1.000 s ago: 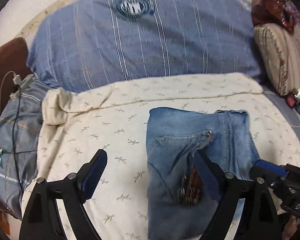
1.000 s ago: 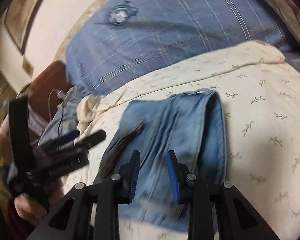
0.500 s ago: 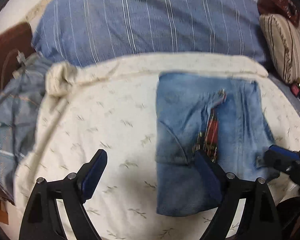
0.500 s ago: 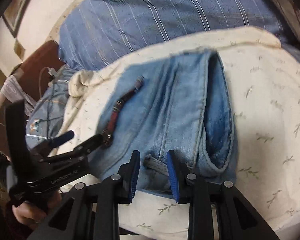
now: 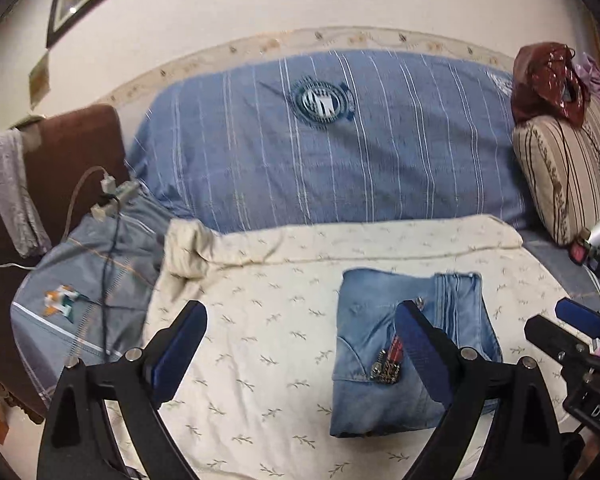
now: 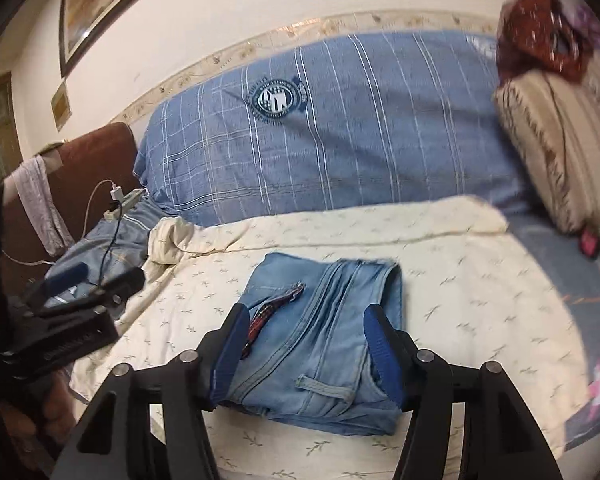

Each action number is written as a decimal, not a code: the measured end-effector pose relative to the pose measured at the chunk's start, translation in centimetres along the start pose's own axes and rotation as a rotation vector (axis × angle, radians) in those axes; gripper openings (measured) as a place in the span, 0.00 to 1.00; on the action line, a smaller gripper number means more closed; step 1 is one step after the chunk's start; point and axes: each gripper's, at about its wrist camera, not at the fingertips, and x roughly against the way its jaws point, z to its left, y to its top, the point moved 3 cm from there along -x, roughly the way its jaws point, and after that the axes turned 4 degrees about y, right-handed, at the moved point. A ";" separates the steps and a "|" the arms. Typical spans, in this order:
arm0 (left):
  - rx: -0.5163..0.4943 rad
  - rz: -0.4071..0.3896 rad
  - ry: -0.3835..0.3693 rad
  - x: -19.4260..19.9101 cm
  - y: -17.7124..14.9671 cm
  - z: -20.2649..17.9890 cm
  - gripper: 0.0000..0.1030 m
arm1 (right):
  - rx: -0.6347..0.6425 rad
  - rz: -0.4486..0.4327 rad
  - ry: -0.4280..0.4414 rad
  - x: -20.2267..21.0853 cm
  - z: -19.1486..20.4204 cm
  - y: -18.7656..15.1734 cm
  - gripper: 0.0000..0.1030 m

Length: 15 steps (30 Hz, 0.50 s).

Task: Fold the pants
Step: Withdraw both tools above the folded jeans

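The folded jeans [image 6: 324, 344] lie on the cream bedsheet [image 6: 480, 300], just ahead of the right gripper [image 6: 308, 356]. Its jaws are opening, empty. The left gripper [image 5: 300, 356] jaws are opening wide and hold nothing. The folding seems finished; next only pulling away.

The pants [image 6: 324, 344] are light blue denim and are seen folded into a compact, roughly rectangular bundle, lying flat on a cream sheet [image 6: 480, 300] printed with small sprigs on the bed. A belt loop is shown at the near edge, stitched seams run from near to far, and a dark red strap with metal parts [image 6: 274, 310] is laid across the left part.
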 end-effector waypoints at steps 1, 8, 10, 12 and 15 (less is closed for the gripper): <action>-0.001 -0.011 0.001 0.3 0.1 0.1 0.92 | 0.005 -0.001 0.002 0.3 0.3 0.1 0.61; 0.016 0.002 -0.014 1.5 0.0 1.0 0.93 | 0.036 -0.017 -0.007 1.7 2.3 0.1 0.61; 0.026 0.004 -0.012 1.6 0.0 1.3 0.93 | 0.038 -0.027 0.000 2.2 2.8 0.0 0.61; 0.041 0.009 -0.009 1.7 -0.1 1.7 0.93 | 0.046 -0.031 -0.005 2.6 3.1 0.0 0.61; 0.052 0.014 -0.018 1.8 -0.2 2.0 0.93 | 0.065 -0.027 -0.005 2.9 3.7 -0.2 0.61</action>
